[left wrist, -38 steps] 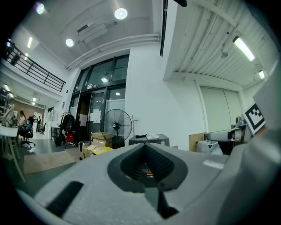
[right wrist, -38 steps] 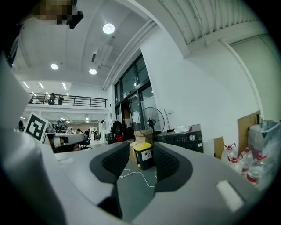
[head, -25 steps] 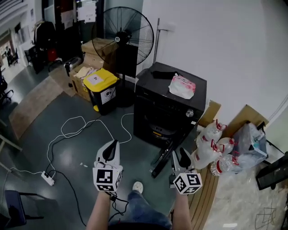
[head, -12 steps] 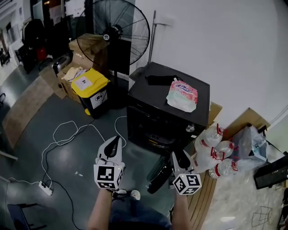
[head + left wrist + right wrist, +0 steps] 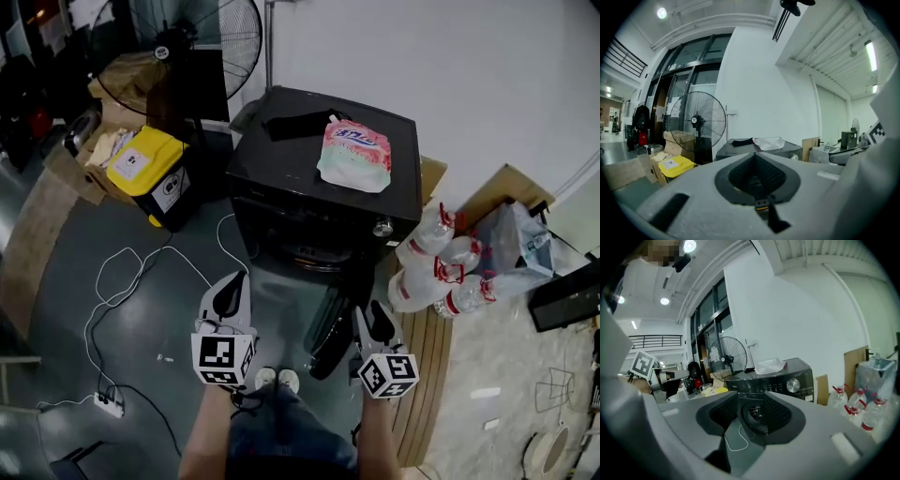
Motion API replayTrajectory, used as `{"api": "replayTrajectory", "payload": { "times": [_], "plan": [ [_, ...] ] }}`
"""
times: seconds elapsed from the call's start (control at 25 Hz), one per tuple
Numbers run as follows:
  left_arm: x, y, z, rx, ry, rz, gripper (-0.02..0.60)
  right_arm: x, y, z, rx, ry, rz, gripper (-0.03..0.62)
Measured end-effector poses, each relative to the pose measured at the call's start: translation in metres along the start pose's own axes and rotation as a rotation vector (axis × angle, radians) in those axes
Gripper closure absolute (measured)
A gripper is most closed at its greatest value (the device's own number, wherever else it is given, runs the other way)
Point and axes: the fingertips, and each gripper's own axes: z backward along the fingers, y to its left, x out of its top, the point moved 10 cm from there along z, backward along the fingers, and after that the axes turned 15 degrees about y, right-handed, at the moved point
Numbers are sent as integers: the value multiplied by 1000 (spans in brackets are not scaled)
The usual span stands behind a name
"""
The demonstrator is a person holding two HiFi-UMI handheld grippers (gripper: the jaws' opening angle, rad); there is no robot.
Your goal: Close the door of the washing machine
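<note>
The black washing machine [image 5: 319, 192] stands against the white wall, and its round door [image 5: 333, 323] hangs open, swung out toward me at the lower right of its front. A pink and white pouch [image 5: 354, 155] and a flat black item [image 5: 295, 124] lie on its top. My left gripper [image 5: 232, 289] hovers over the floor, left of the door, with its jaws together and nothing in them. My right gripper [image 5: 373, 325] is just right of the door's edge, jaws apart and empty. Between them, in the right gripper view, shows the drum opening [image 5: 754, 414].
Several large water bottles [image 5: 436, 272] crowd the machine's right side, with wooden boards [image 5: 427, 375] on the floor before them. A yellow-lidded bin [image 5: 150, 164] and a standing fan [image 5: 187, 37] are to the left. A white cable [image 5: 141, 272] snakes to a power strip [image 5: 108, 405].
I have come closer to the washing machine, which now fills more of the head view. Both grippers keep the same pose; the right one is nearer the open door.
</note>
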Motion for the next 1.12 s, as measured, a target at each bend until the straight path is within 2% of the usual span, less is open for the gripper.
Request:
{"api": "replayTrajectory", "payload": {
  "times": [0.24, 0.52, 0.8, 1.12],
  "plan": [
    [-26, -18, -29, -88, 81, -4, 574, -44, -11, 1, -59, 87, -81, 430],
    [-63, -35, -47, -157, 163, 3, 574, -106, -21, -2, -115, 209, -178, 430],
    [-90, -37, -56, -180, 219, 19, 574, -150, -34, -21, -153, 310, -254, 428],
    [-99, -35, -59, -190, 236, 25, 574, -172, -49, -38, -196, 405, -288, 427]
  ]
}}
